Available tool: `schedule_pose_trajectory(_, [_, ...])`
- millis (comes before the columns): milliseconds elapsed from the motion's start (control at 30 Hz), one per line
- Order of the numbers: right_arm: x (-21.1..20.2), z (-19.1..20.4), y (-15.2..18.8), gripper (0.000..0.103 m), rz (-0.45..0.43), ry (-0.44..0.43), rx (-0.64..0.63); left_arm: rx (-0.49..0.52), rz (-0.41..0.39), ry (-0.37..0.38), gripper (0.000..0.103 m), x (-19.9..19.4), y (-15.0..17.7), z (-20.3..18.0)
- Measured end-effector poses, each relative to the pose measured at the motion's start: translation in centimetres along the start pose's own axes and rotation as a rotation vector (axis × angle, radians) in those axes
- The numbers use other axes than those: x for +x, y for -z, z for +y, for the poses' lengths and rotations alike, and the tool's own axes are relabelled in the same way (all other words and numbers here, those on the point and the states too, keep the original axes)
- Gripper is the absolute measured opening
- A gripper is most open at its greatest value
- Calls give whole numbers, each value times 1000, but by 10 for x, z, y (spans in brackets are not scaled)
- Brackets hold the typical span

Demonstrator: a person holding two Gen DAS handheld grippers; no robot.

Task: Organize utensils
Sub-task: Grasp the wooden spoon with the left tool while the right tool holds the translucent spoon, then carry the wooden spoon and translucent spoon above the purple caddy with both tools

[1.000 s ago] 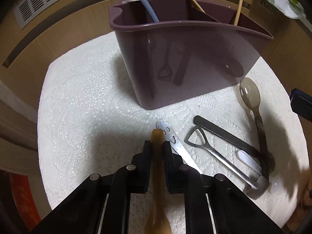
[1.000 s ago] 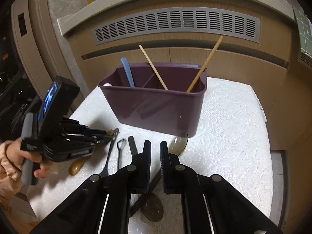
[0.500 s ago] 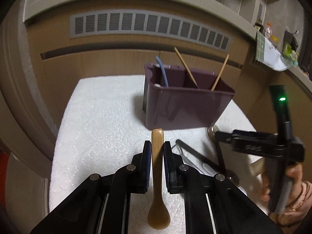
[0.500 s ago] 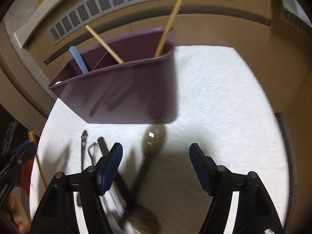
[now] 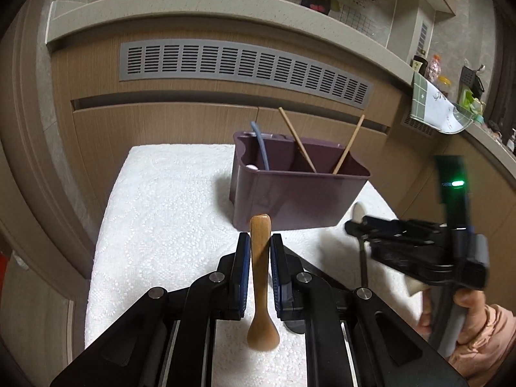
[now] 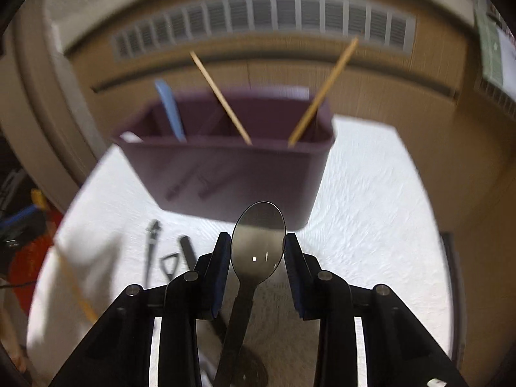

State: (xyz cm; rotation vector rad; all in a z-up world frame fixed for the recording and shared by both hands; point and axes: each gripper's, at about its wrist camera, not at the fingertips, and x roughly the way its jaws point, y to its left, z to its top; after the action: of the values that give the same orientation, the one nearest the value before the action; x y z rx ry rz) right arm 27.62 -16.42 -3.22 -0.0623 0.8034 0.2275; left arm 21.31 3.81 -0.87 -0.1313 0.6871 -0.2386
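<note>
— Left claw [image 5: 260, 246]?
— Clamped on the wooden spoon [image 5: 262, 277], mid-frame, handle tip toward the purple caddy [image 5: 300, 200] above.
— Right claw [image 6: 258, 248]?
— Fingers flank the grey spoon [image 6: 256, 245] bowl (blurred; grip unclear), caddy above on the table [image 6: 371, 213].

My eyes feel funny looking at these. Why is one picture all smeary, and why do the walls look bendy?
Right wrist view: motion blur smears the purple bin and vent; the spoon stays sharp. Left wrist view: mostly crisp, only the right tool is blurred. Both views: the fisheye lens bends straight lines.
</note>
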Motion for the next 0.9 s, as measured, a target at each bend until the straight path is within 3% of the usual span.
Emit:
schedule_pose_trajectory(267, [-60, -1, -5, 31, -123, -19, -49, 28, -32, 10, 13, -17, -5, -16])
schedule_pose_trajectory(500, [-74, -4, -15, 31, -180, -27, -54, 55, -56, 14, 13, -24, -20, -28])
schedule_pose_trajectory(633, [-93, -6, -40, 31, -257, -12, -76, 102, -113, 15, 13, -33, -53, -40])
schedule_pose_trajectory(900, [-148, -12, -133, 31, -548, 86, -139, 151, -297, 63, 13, -52, -157, -56])
